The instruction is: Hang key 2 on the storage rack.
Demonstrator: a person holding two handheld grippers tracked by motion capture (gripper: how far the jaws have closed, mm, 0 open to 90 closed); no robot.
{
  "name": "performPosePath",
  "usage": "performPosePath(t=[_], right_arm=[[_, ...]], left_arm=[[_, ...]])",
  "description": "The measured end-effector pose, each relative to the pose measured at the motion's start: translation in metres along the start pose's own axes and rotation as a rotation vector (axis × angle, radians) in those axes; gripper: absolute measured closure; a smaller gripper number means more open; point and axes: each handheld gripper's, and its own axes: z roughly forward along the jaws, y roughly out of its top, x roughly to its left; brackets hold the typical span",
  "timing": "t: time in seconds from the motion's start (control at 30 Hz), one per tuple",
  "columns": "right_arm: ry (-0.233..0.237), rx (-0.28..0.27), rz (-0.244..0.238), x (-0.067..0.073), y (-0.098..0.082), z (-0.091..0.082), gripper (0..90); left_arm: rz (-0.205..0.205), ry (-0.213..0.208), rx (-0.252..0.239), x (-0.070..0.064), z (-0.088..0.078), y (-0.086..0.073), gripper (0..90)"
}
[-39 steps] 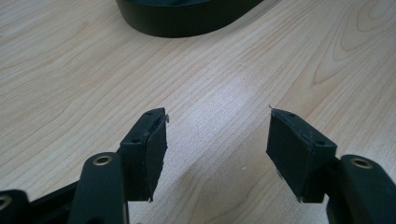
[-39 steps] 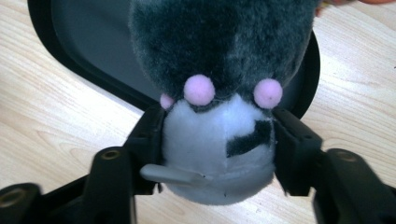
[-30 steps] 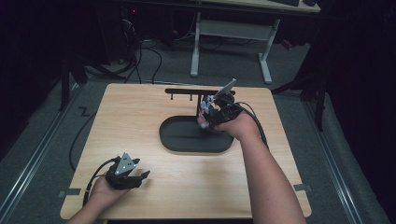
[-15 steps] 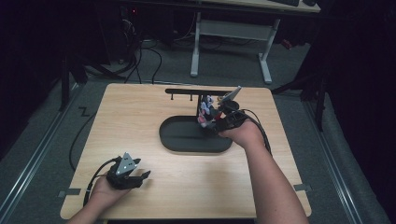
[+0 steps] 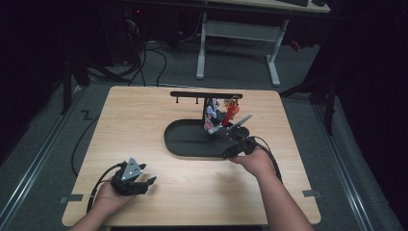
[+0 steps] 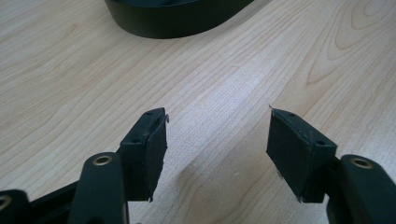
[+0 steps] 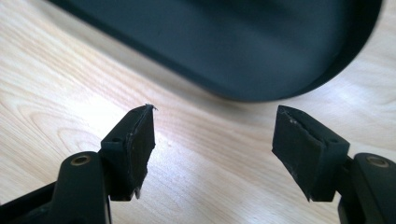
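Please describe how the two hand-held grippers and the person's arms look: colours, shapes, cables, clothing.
Both are black. The left hand-held gripper carries a grey three-cornered plate and a black cable; the right hand-held gripper also trails a black cable. Each has two flat, rectangular black pads on arms with brass-coloured rivets. Both forearms are bare, without sleeves.

High view looks down from above; both claw views hug the table (image 6: pixel 233 70), sharing the black base (image 7: pixel 243 42).

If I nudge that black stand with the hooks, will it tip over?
Probably not: the black stand has a broad, flat oval base. It may slide on the smooth wooden table. The colourful trinkets hanging from it would likely swing.
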Motion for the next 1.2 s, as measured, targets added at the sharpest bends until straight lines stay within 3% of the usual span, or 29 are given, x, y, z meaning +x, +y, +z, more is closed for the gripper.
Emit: performPosePath(t=[0.13,0.2,0.27,0.37,0.53,0.6,0.73,0.77,0.83,0.9,1.0,1.1,1.2], right_arm=[[0.003,-0.057,-0.011,0.004,-0.022,0.014,28.0],[0.011,-0.088,0.007,0.006,-0.033,0.019,27.2],[0.009,-0.139,-0.011,0.008,-0.043,0.023,27.5],[0.019,-0.215,0.003,0.011,-0.060,0.028,26.9],[-0.041,-0.333,-0.030,0.016,-0.090,0.039,21.3],[-0.053,-0.404,-0.047,0.019,-0.105,0.040,18.3],[-0.088,-0.538,-0.019,0.026,-0.146,0.038,15.1],[-0.115,-0.546,-0.040,0.027,-0.157,0.038,14.9],[-0.106,-0.540,-0.064,0.027,-0.164,0.032,14.3],[-0.122,-0.576,-0.038,0.025,-0.170,0.032,14.5],[-0.059,-0.560,0.010,0.021,-0.166,0.037,13.0],[-0.084,-0.570,-0.001,0.022,-0.161,0.039,12.9],[-0.080,-0.580,-0.001,0.025,-0.160,0.039,12.9]], left_arm=[[0.003,0.000,0.004,-0.001,0.001,0.000,38.1],[0.004,-0.001,0.005,-0.001,0.001,0.000,38.1],[0.005,-0.001,0.004,-0.001,0.001,0.000,38.1],[0.007,0.000,-0.012,-0.001,0.001,0.000,38.3],[0.002,-0.014,-0.024,-0.001,-0.001,0.001,38.3],[-0.020,-0.040,-0.033,-0.001,-0.001,0.001,38.3],[-0.079,-0.089,-0.070,-0.004,-0.007,0.002,38.2],[-0.090,-0.098,-0.075,-0.005,-0.008,0.002,38.2],[-0.096,-0.098,-0.084,-0.008,-0.008,0.003,38.1],[-0.081,-0.092,-0.072,-0.010,-0.006,0.003,38.0],[-0.084,-0.088,-0.065,-0.011,-0.003,0.002,37.6],[-0.074,-0.085,-0.061,-0.012,-0.004,0.001,37.1],[-0.073,-0.089,-0.062,-0.011,-0.006,0.000,37.1]])
